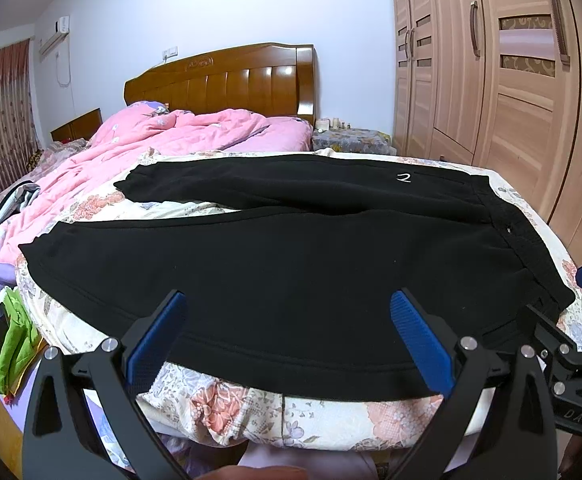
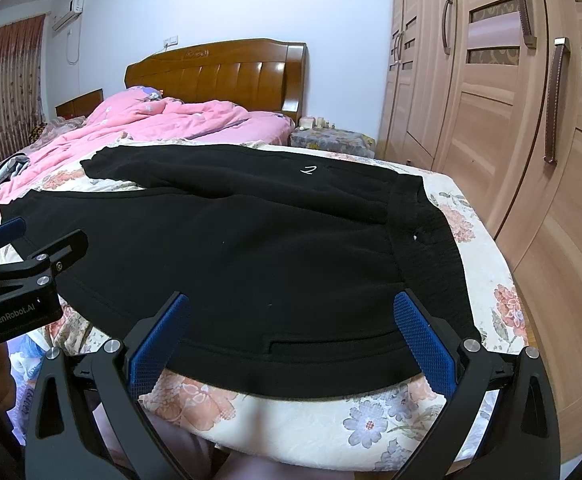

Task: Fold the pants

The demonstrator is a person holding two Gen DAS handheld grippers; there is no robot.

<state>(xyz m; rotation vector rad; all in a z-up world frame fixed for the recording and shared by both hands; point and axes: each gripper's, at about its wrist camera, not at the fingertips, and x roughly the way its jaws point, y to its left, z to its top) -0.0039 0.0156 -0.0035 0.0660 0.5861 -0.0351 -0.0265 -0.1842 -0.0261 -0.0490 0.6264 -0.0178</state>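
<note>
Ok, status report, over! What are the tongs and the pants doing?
Left tongs and right tongs open, empty. Black pants flat on floral bedspread, unfolded. Nothing in the way.

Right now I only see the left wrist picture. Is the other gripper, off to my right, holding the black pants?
Observer: No. The right gripper is open; the pants' near edge lies ungripped between its fingers.
Operator: Anything special on that edge?
Observer: A pocket slit, just inside it.
Operator: How does my gripper look from there?
Observer: The left gripper has a GenRobot.AI label on its side.
</note>
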